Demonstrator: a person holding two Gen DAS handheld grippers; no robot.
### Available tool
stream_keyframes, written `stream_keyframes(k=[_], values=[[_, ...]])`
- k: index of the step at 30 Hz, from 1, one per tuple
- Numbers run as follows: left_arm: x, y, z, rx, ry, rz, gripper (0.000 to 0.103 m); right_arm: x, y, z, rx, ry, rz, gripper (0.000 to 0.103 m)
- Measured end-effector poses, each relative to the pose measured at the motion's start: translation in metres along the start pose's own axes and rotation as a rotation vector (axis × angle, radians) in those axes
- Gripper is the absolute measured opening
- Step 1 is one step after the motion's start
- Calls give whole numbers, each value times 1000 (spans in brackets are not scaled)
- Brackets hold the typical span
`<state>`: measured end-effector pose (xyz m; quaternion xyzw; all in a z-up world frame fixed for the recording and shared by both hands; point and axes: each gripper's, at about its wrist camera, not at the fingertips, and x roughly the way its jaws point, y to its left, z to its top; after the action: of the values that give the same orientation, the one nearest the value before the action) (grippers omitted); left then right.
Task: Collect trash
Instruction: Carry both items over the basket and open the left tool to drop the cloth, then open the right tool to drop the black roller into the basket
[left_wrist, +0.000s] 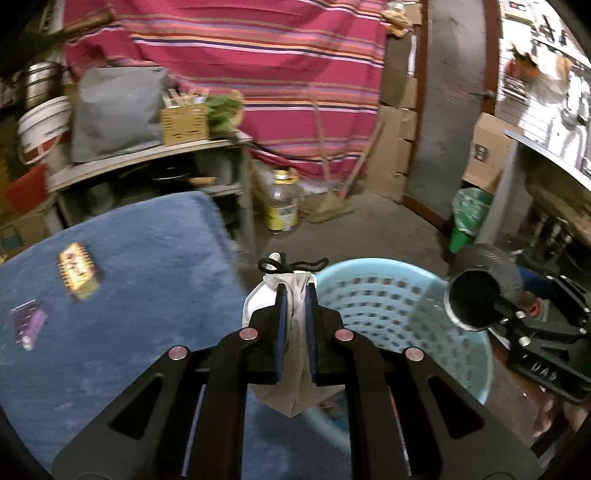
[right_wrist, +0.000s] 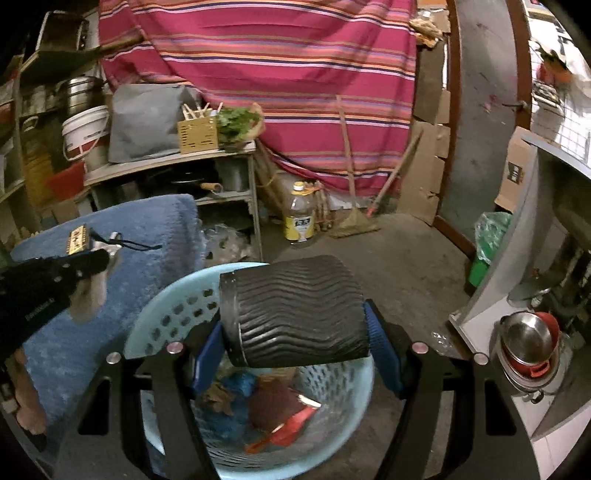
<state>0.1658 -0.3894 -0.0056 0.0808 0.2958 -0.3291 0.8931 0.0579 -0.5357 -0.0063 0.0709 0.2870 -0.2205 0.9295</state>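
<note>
My left gripper (left_wrist: 295, 291) is shut on a used white face mask (left_wrist: 295, 369) with black ear loops, held above the edge of the blue cloth, just left of the light blue perforated basket (left_wrist: 388, 295). My right gripper (right_wrist: 295, 321) is shut on a black ribbed paper cup (right_wrist: 295, 310), lying sideways over the basket (right_wrist: 162, 314), which holds several pieces of trash (right_wrist: 273, 406). The cup also shows in the left wrist view (left_wrist: 480, 291). A yellow wrapper (left_wrist: 78, 271) and a purple wrapper (left_wrist: 28, 323) lie on the blue cloth (left_wrist: 147, 295).
A shelf (left_wrist: 155, 155) with a grey bag, a wooden box and greens stands behind the blue cloth. A yellow-labelled bottle (left_wrist: 282, 205), brooms, and a green bin (left_wrist: 467, 218) stand on the concrete floor. Metal bowls (right_wrist: 528, 343) sit low on the right.
</note>
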Motion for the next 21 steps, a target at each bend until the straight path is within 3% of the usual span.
stream_keyframes(k=[7,10,13,15,17,20,21], values=[[22,-36,10,43,19,-49,11,7,-18,0,9,11,-6,69],[25,-38,16,33,20,-53,28,10,-19,0,11,16,-6,69],[27,-36,20,25,23,-64,32,13,-19,1,10,22,-5,69],[28,-34,21,20,33,-61,43,15,-19,0,8,25,-4,69],[24,-29,23,13,25,-51,59,17,-18,0,7,29,-1,69],[9,-18,26,-3,-22,-8,84,20,-15,-1,4,35,4,69],[3,-13,26,-9,-39,6,87,21,-12,-2,2,37,7,69]])
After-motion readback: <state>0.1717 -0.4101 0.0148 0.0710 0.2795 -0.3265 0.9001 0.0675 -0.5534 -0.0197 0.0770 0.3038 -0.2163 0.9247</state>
